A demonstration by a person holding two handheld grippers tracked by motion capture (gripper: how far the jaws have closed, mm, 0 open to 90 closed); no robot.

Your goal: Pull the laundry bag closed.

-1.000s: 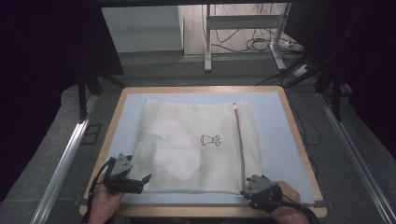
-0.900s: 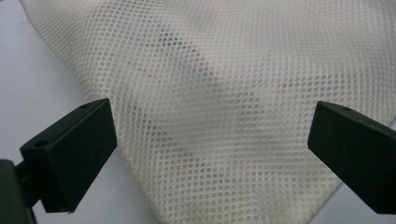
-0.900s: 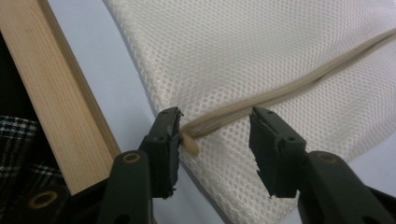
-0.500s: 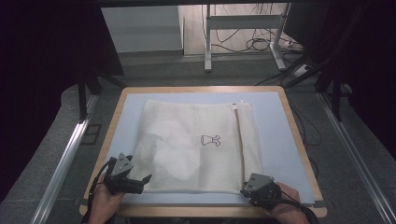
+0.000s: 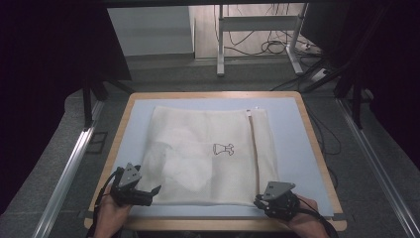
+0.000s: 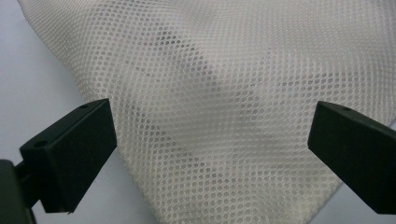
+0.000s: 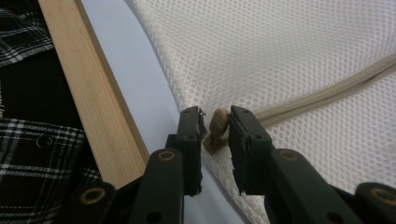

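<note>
A white mesh laundry bag lies flat on the table, a pale cloth faintly showing inside it. A tan zipper runs along its right side. My right gripper is at the zipper's near end. In the right gripper view its jaws have just been closing. They stand narrow around the tan zipper pull, with a sliver of gap still on one side. My left gripper stands wide open at the bag's near left corner, with mesh between the jaws.
The table has a pale blue top and a wooden rim close beside the right gripper. A small black logo marks the bag's middle. A plaid sleeve shows past the rim. Metal rails flank the table.
</note>
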